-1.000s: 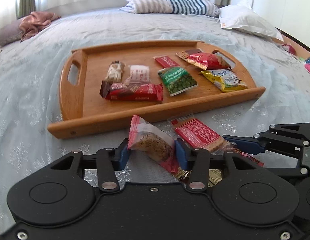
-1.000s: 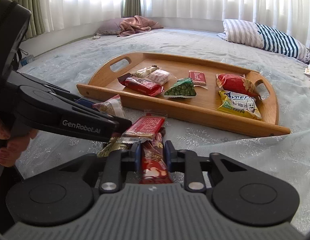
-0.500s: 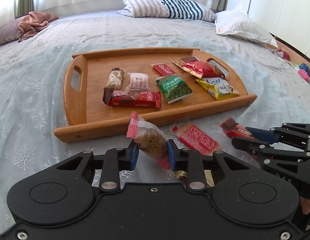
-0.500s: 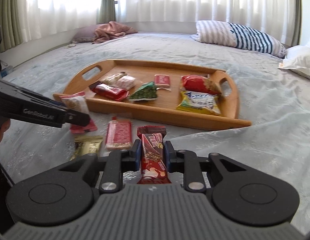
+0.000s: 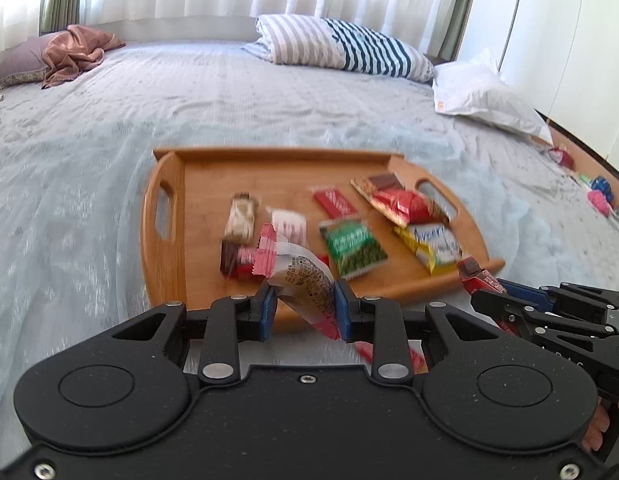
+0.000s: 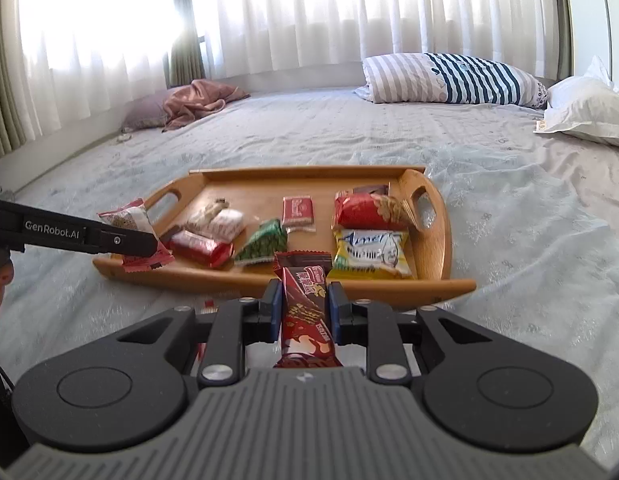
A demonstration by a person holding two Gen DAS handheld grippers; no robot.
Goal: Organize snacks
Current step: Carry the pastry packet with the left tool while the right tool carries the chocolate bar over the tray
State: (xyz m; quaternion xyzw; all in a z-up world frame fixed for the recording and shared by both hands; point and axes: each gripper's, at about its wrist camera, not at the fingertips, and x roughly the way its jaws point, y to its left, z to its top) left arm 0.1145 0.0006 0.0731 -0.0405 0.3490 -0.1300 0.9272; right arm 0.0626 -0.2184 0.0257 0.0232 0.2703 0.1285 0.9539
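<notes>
A wooden tray [image 5: 165, 256] [image 6: 441, 240] lies on the bed and holds several snack packs. My left gripper [image 5: 304, 305] is shut on a clear cake pack with red ends [image 5: 305, 276], held above the tray's near edge; it also shows in the right wrist view [image 6: 129, 220]. My right gripper [image 6: 302, 304] is shut on a red and brown wafer bar [image 6: 305, 308], held in front of the tray's near rim; the bar's end shows in the left wrist view [image 5: 475, 276]. A red pack [image 5: 369, 352] lies on the sheet under my left gripper.
The bed has a pale blue sheet [image 5: 89, 168]. A striped pillow [image 6: 449, 80] and a white pillow [image 6: 585, 112] lie at the far side. A pink cloth [image 6: 197, 100] lies at the far left. Small items [image 5: 597, 196] sit at the bed's right edge.
Both grippers have lifted their packs off the sheet and moved toward the tray. The left gripper closed onto the cake pack.
</notes>
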